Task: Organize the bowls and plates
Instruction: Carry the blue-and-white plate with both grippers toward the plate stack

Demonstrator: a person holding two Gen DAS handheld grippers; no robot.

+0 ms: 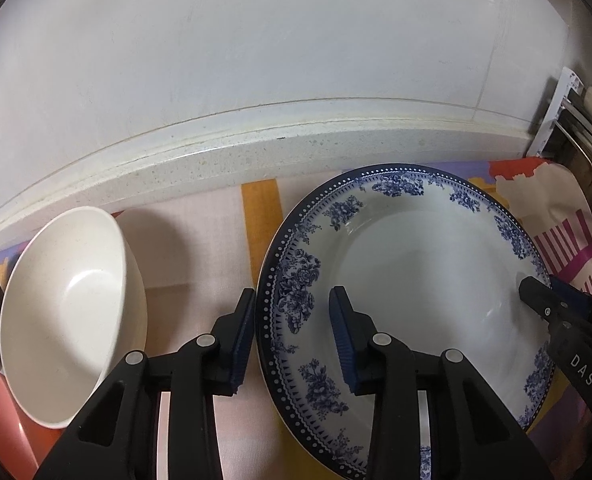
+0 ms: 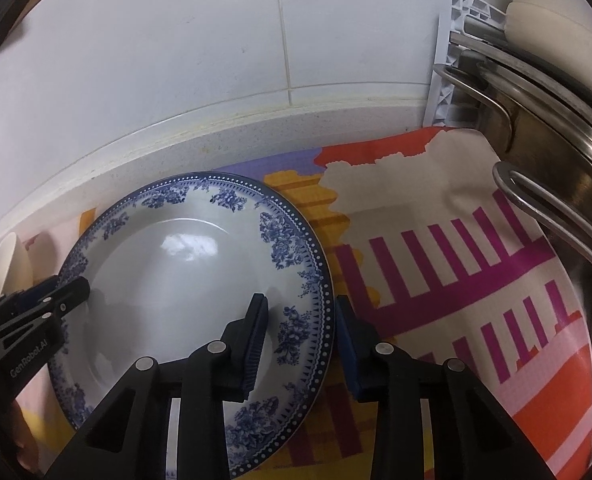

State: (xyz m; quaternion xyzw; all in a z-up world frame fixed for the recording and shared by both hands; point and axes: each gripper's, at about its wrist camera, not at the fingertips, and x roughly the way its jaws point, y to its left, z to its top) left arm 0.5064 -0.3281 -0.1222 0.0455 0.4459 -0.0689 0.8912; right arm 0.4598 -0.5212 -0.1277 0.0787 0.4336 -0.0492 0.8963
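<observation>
Left wrist view
- Left gripper (image 1: 292,308): jaws spread, straddling the left rim of the plate; one finger outside the rim, one over the plate's well. Not yet closed on it.
- Plate (image 1: 408,264): blue floral border, lying on the patterned mat (image 1: 200,248), close to the counter's back ledge.
- Cream bowl (image 1: 72,312): left of the plate, tilted toward the camera, apart from the plate.
- Right gripper (image 1: 536,292): enters from the right at the plate's opposite rim; jaw state cannot be judged from this view.

Right wrist view
- Right gripper (image 2: 302,312): jaws spread, straddling the right rim of the plate (image 2: 184,264); no pinch yet.
- Left gripper (image 2: 72,292): at the plate's far left rim.
- Drying rack (image 2: 544,152): metal wire frame at right, holding pale dishes at the top; probable destination.

Procedure (judgement)
- Step in hand: two-sided grasp of the plate.
- Close both jaws on the rim together, so the plate does not slide on the mat.
- Seat the pads fully over the rim; glazed ceramic is likely slippery.
- Lift level, clear of the cream bowl and the ledge.
</observation>
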